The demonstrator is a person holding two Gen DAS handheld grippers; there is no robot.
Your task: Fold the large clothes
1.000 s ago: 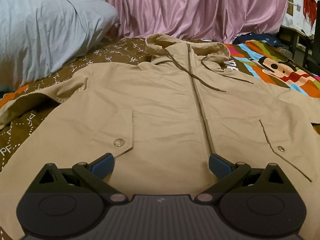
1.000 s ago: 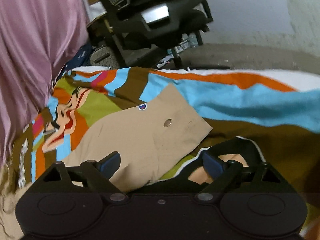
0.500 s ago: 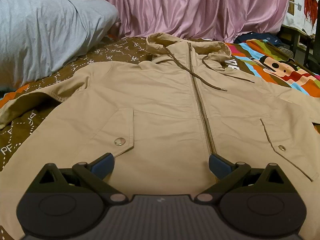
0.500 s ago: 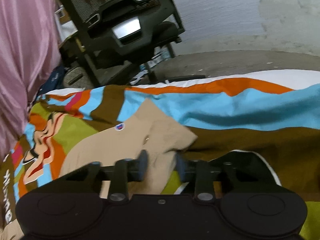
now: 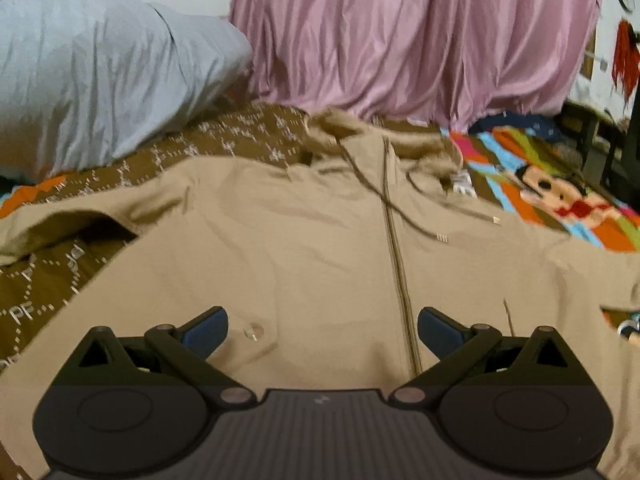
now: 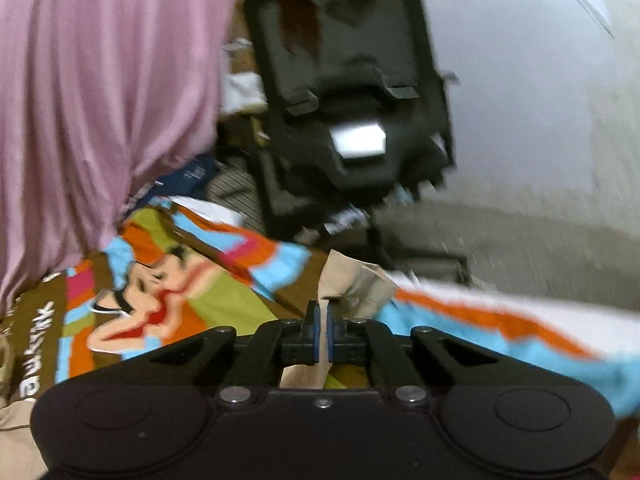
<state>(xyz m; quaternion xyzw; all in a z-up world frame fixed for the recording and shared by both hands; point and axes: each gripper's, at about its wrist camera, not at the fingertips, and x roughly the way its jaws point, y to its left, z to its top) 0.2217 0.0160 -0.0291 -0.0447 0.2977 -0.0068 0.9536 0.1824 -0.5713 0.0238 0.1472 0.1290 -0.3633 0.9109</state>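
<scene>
The right gripper (image 6: 322, 314) is clamped on the cuff of the tan zip-up hooded cotton jacket (image 5: 320, 248), bunched just ahead of its fingertips. The left gripper (image 5: 322, 326) is spread wide, empty, over the jacket's front on the patterned bedspread (image 6: 192, 280).

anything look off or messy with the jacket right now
Mostly flat and zipped, but the sleeve cuff is bunched up, pinched in the right gripper. The tan jacket also has drawstrings trailing unevenly.
</scene>
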